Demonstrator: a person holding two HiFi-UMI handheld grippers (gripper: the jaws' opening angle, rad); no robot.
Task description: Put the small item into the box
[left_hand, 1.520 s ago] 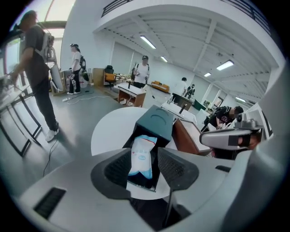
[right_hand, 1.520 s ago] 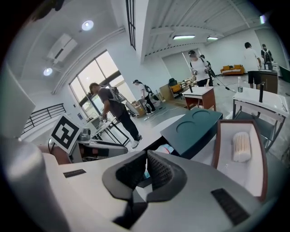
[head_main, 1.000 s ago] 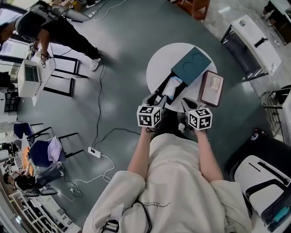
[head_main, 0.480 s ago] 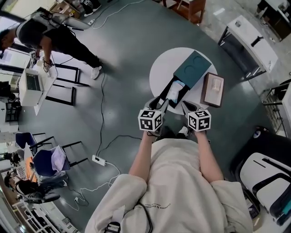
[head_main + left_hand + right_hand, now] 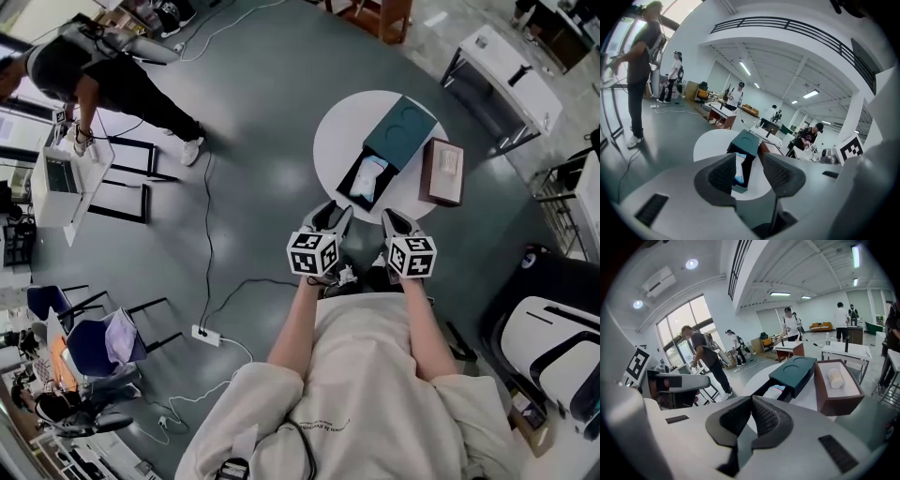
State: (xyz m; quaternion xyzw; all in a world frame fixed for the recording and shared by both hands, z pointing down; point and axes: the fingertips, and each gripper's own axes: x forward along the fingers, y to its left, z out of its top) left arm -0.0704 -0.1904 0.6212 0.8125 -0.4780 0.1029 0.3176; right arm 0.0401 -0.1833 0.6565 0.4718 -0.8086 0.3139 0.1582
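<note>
A teal box (image 5: pixel 398 131) lies on the round white table (image 5: pixel 333 141) with its dark drawer pulled out toward me. The small item, a white and light-blue packet (image 5: pixel 367 178), lies in that drawer. It also shows in the left gripper view as the packet (image 5: pixel 739 169) below the teal box (image 5: pixel 746 142), and in the right gripper view as the packet (image 5: pixel 774 391). My left gripper (image 5: pixel 336 216) stands open and empty, short of the table's near edge. My right gripper (image 5: pixel 392 219), beside it, is shut with nothing between its pads (image 5: pixel 761 418).
A brown box (image 5: pixel 442 172) holding a white roll sits right of the teal box. A person (image 5: pixel 103 66) bends at a stand at the far left. A cable and power strip (image 5: pixel 199 335) lie on the floor. A white desk (image 5: pixel 506 80) stands at the back right.
Both grippers have drawn back from the table toward my body; the left one was beside the open drawer a second ago. The packet stays in the drawer.
</note>
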